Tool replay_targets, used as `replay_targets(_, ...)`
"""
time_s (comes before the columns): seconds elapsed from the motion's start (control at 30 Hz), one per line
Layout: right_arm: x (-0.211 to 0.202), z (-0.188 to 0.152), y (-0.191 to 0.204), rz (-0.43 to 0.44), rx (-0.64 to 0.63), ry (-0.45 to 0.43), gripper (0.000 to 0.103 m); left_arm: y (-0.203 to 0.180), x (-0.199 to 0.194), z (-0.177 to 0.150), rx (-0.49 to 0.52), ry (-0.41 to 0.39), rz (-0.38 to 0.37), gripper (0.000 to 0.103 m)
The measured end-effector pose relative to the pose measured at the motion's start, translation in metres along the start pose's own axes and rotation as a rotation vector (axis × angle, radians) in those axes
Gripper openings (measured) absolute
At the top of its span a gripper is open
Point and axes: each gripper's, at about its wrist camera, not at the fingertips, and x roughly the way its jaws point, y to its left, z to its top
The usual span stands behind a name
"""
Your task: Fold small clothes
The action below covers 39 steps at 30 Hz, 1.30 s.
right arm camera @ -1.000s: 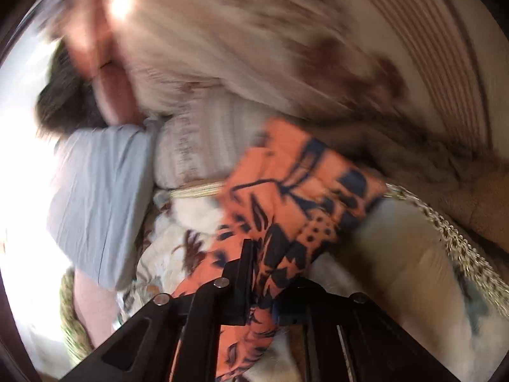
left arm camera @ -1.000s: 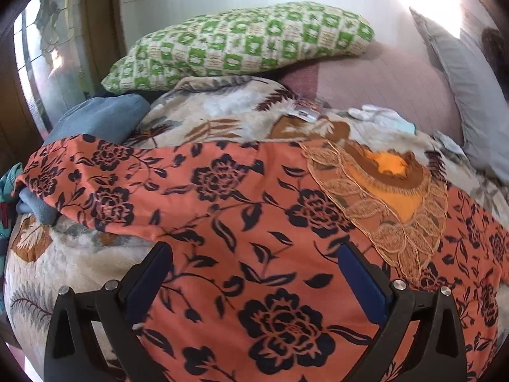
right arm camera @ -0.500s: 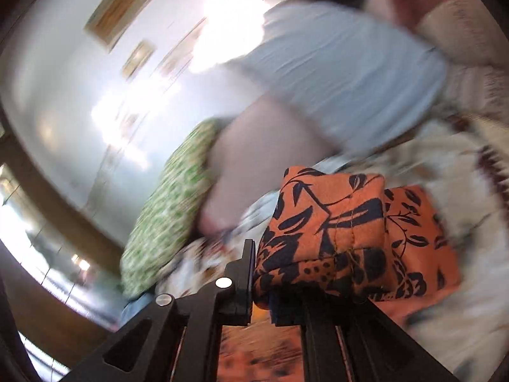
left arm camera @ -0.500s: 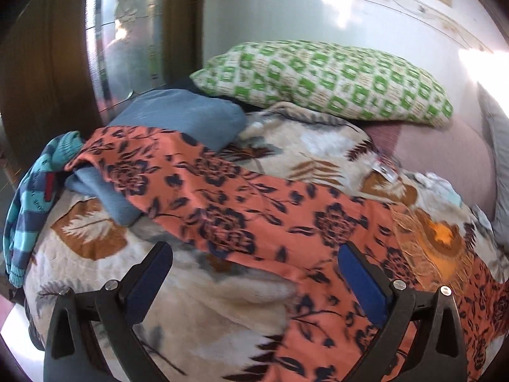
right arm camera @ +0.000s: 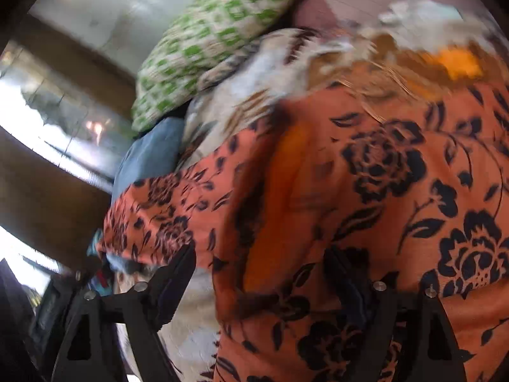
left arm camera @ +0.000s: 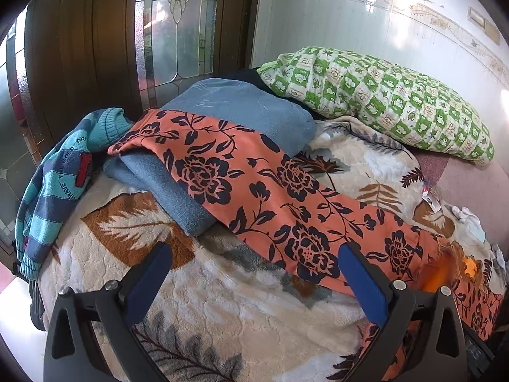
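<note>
An orange garment with black flowers [left arm camera: 254, 187] lies in a long band across the bed, from a folded blue cloth [left arm camera: 241, 105] at the left down to the lower right. My left gripper [left arm camera: 254, 251] is open above the blanket, just short of the garment's near edge, with nothing held. In the blurred right wrist view the same garment [right arm camera: 381, 191] fills the right side. My right gripper [right arm camera: 259, 254] hovers over it with jaws opening wide. The cloth lies between and under the fingers, and the pads do not press on it.
A fluffy leaf-patterned blanket [left arm camera: 222, 302] covers the bed. A teal striped sweater [left arm camera: 57, 172] hangs over the left edge. A green checked pillow [left arm camera: 381, 95] lies at the back, small white clothes [left arm camera: 470, 219] at the right. A wooden glass-paned door [left arm camera: 178, 16] stands behind.
The right gripper swung across the bed shut on a bunched fold of the orange garment, then opened and let it go. The left view has swung leftward; the garment now lies in a narrower band.
</note>
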Motion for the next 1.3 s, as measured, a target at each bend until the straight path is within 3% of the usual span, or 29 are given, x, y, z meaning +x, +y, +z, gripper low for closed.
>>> replay_targets(0.17,-0.069,0.011,0.015,0.057,-0.171,-0.162,0.085,0.005,0.004,0.002,-0.028,0.027,0.029,0.103)
replay_targets(0.27,-0.084,0.019,-0.006,-0.103,-0.158,-0.195,0.083,0.018,0.003,0.003,-0.075,0.028,0.069,0.103)
replay_targets(0.33,-0.080,0.020,-0.029,-0.080,-0.074,-0.162,0.059,0.030,0.002,0.004,-0.120,0.020,0.104,0.103)
replay_targets(0.43,-0.057,0.016,-0.036,-0.105,-0.040,-0.106,0.042,0.049,0.001,0.005,-0.172,0.009,0.167,0.103)
replay_targets(0.53,-0.019,0.014,-0.014,-0.101,-0.089,-0.033,0.042,0.069,0.003,0.006,-0.212,0.012,0.218,0.103)
replay_targets(0.6,0.019,0.008,0.001,-0.167,-0.167,0.098,0.043,0.084,0.008,0.008,-0.250,0.025,0.238,0.103)
replay_targets(0.63,0.020,0.006,0.006,-0.211,-0.209,0.084,0.042,0.092,0.010,0.009,-0.273,0.037,0.250,0.103)
replay_targets(0.8,-0.035,0.003,0.001,-0.142,-0.254,0.027,0.042,0.134,0.021,0.015,-0.398,0.077,0.290,0.103)
replay_targets(0.93,-0.102,-0.023,-0.020,-0.187,-0.362,-0.044,0.042,0.155,0.014,0.020,-0.442,0.041,0.319,0.103)
replay_targets(1.17,-0.180,-0.050,-0.077,-0.194,-0.279,-0.100,0.042,0.152,0.026,0.053,-0.436,0.096,0.108,0.103)
replay_targets(1.3,-0.196,-0.047,-0.090,-0.208,-0.271,-0.128,0.042,0.146,0.043,0.091,-0.404,0.120,0.052,0.103)
